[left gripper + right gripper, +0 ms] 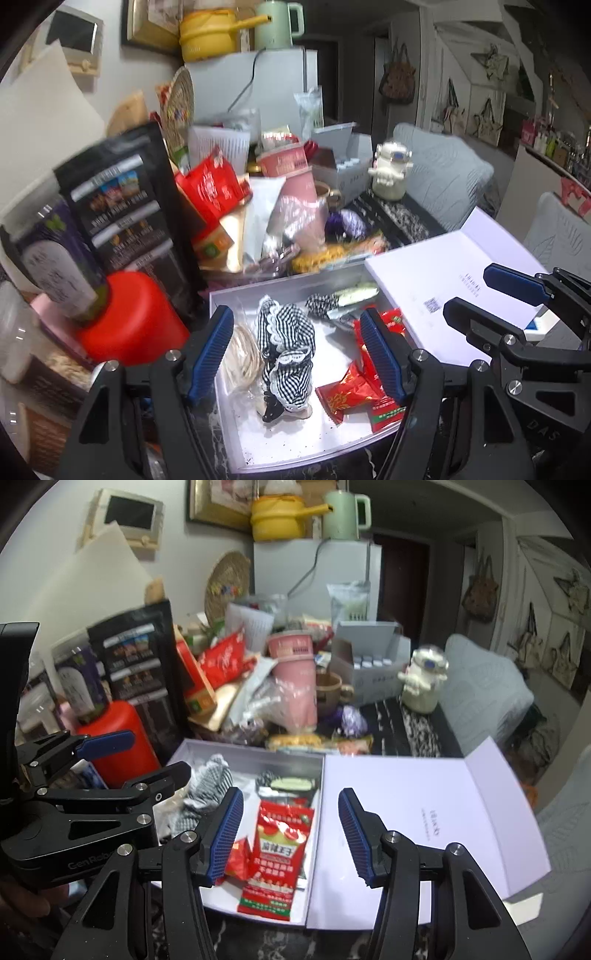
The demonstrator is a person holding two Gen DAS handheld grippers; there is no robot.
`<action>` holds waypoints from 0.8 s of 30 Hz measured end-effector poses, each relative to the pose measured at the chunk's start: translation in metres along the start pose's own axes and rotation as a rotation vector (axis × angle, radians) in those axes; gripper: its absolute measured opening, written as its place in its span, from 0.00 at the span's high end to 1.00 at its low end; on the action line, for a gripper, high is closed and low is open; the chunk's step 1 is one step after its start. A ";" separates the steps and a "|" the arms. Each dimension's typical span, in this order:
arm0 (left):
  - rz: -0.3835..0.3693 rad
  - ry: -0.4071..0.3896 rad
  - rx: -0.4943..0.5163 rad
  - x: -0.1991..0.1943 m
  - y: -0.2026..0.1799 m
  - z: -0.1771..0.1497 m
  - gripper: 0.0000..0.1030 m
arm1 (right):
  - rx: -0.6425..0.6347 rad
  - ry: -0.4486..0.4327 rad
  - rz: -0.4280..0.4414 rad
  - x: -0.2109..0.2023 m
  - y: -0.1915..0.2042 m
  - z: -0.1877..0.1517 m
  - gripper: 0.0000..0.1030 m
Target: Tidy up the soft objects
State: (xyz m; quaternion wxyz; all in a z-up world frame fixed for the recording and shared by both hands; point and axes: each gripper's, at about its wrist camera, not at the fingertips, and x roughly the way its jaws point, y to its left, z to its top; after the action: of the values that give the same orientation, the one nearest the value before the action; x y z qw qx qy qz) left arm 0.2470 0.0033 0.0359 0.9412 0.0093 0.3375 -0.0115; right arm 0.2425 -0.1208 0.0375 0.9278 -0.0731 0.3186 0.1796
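Hovering over the open white box (236,435), with its hinged lid (424,830) laid flat to the right and a heap of table clutter (236,206) just behind. Needed, by judgement, a slow vertical descent to stay off the box walls. Lay near the box's middle: the black-and-white gingham frilled cloth (290,347), crumpled, beside a pale coiled bundle (240,354) on its left and red snack packets (351,395) on its right. Straddled that cloth loosely with the left gripper (295,354), fingers spread wide, nothing between them. Held the right gripper (291,834) equally wide and empty above the big red packet (277,853) at the box's lid side. Called for pinching the cloth at its thickest fold, not the lace edge, and keeping clear of the crinkly packets.
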 end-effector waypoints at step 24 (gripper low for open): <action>0.009 -0.213 0.010 -0.144 -0.005 -0.024 0.11 | -0.059 -0.242 -0.043 -0.147 0.028 -0.021 0.20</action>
State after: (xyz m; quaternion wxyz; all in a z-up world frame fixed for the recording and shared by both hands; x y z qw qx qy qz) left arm 0.1205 0.0007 0.1091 0.9718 0.0143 0.2354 -0.0101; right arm 0.1124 -0.1421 0.1105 0.9606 -0.0852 0.1971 0.1763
